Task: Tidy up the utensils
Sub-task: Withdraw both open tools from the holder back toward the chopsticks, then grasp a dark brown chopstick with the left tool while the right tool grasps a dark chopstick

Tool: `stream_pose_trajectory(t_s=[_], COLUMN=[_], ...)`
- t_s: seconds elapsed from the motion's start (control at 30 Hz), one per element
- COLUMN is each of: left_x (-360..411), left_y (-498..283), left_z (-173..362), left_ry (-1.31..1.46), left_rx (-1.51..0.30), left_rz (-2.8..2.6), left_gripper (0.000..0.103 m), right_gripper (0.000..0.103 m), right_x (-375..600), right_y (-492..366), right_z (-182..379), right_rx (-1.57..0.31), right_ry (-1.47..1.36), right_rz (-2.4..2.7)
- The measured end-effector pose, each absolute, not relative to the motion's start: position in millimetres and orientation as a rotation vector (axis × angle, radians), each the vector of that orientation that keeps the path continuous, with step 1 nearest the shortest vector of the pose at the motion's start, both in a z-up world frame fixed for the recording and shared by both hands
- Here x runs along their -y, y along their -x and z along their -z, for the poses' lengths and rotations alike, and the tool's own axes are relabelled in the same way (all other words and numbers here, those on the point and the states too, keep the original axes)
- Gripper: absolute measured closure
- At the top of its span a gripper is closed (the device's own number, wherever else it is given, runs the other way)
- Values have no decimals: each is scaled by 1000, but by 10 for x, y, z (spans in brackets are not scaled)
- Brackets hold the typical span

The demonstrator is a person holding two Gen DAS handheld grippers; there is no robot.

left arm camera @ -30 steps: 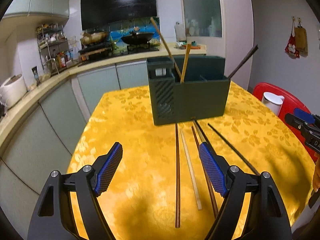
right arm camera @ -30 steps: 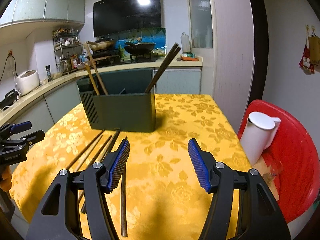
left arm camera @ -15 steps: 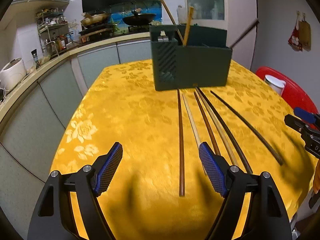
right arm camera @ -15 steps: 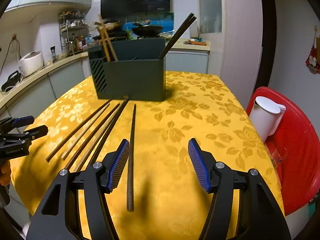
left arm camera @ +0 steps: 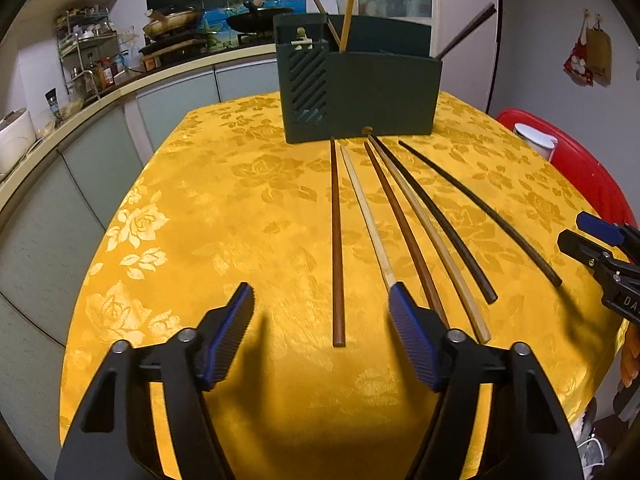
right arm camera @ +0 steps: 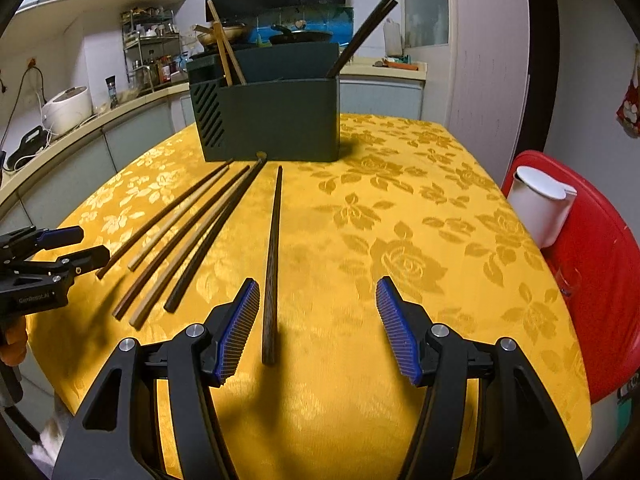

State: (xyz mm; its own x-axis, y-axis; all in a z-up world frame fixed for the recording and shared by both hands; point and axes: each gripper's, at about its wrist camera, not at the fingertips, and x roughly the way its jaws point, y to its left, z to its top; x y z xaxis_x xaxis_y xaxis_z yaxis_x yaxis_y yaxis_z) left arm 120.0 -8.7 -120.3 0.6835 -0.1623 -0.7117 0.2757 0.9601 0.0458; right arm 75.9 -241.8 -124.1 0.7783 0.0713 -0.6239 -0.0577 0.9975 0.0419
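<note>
Likely light, stiff and slippery, the long reddish-brown wooden chopstick (left arm camera: 337, 240) — best pinched at its near end, left gripper (left arm camera: 322, 332) closing around nothing, right gripper (right arm camera: 318, 326) apart.

Left gripper (left arm camera: 322, 332) tilted down over near edge of the table (left arm camera: 192, 216), jaws closing, blue pads (left arm camera: 412, 344) apart, nothing pressed between them. Right gripper (right arm camera: 318, 324) also tilted down over near edge, jaws parted, pads (right arm camera: 236, 328) touching nothing. Each gripper shows in the other's view: right one at right edge of left view, left one at left edge of right view. Orange-gloved fingers (right arm camera: 14, 344) on left gripper's handle.
</note>
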Motion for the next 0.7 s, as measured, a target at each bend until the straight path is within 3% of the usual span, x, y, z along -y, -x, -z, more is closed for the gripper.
stream_pose_trajectory(t_s=[0.27, 0.7], left_x=[105, 107], left_y=[-1220, -1198], left_z=[1328, 1349], left_ry=[-163, -140], left_rx=[-816, -813], left_rz=[254, 268], left_gripper=[57, 63], right_gripper=[51, 76], right_x=[2368, 2187], right_y=[-727, -716], right_z=[1347, 1470], right_rx=[-703, -708], right_ry=[-13, 44], right_rz=[-96, -164])
